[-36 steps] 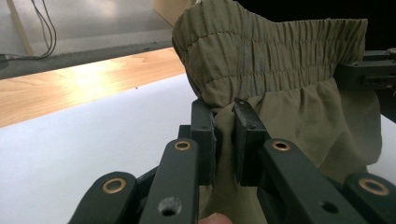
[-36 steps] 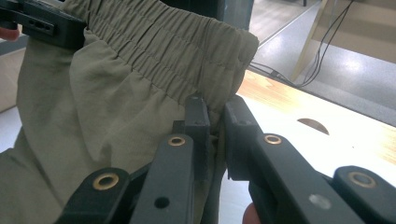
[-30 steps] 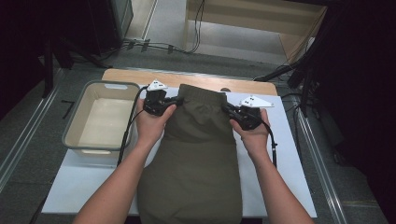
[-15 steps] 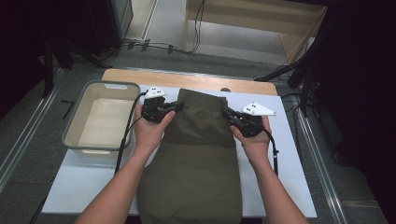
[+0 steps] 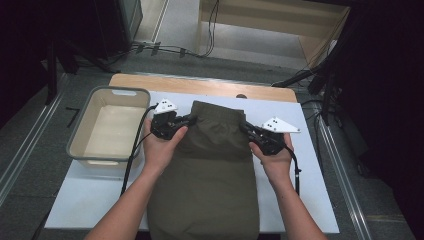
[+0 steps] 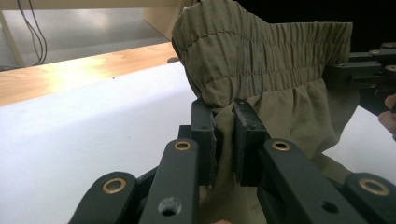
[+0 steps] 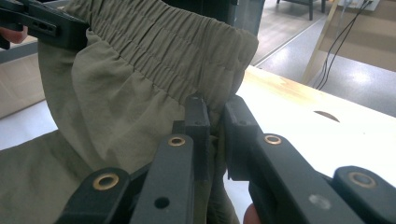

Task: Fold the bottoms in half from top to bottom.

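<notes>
1. While both clamp its waistband, the trousers [image 5: 212,165] lie centre frame on the white sheet [image 5: 90,200].
2. Left gripper [image 5: 189,120]: jaws pinched on the left hem.
3. Right gripper [image 5: 245,127]: pinched on the right hem.
4. Risk: uneven pull slips fabric free, skewing the fold.
5. Tub [image 5: 80,145]: left, apart.

Wooden table [image 5: 200,86], mostly covered by a white sheet [image 5: 95,195]. On the sheet: grey plastic tub [image 5: 80,145] at left, olive-green trousers [image 5: 210,195] lying lengthwise in the middle, waistband end toward the far edge.
</notes>
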`<state>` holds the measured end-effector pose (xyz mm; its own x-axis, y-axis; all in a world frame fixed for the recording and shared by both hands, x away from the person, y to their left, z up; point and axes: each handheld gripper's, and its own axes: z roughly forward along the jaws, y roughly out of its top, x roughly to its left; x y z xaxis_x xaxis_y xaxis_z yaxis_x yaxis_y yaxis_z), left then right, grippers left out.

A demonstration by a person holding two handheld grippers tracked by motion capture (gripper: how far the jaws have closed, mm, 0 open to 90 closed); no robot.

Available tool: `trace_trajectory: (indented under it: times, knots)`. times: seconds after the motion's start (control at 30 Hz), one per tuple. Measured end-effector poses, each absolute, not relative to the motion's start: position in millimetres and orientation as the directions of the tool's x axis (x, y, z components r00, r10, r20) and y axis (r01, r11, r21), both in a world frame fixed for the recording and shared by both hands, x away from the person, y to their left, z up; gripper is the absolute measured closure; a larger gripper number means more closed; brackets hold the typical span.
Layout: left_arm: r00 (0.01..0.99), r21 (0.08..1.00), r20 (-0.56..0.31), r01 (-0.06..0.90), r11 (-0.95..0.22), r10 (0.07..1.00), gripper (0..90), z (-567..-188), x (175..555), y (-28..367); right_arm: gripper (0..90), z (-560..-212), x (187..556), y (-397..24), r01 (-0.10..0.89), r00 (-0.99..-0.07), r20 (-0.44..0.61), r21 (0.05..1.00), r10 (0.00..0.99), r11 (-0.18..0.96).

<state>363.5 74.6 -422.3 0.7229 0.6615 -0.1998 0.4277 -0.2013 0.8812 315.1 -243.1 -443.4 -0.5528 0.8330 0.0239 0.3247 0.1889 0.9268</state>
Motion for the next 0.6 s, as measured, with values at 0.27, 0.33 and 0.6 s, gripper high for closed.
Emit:
trace_trajectory:
  times: [0.27, 0.33, 0.6]
  knots:
    - [0.730, 0.882, -0.211, 0.429, -0.195, 0.650, 79.7, -427, 350, 79, 80.0, -447, 302, -242, 0.325, -0.561, 0.029, 0.927, 0.827, 0.189]
    - [0.734, 0.879, -0.226, 0.437, -0.190, 0.641, 79.7, -428, 347, 80, 80.0, -448, 299, -242, 0.323, -0.562, 0.024, 0.927, 0.827, 0.193]
    - [0.747, 0.883, -0.221, 0.426, -0.197, 0.627, 79.6, -431, 331, 85, 79.9, -453, 286, -243, 0.311, -0.588, 0.038, 0.933, 0.808, 0.183]
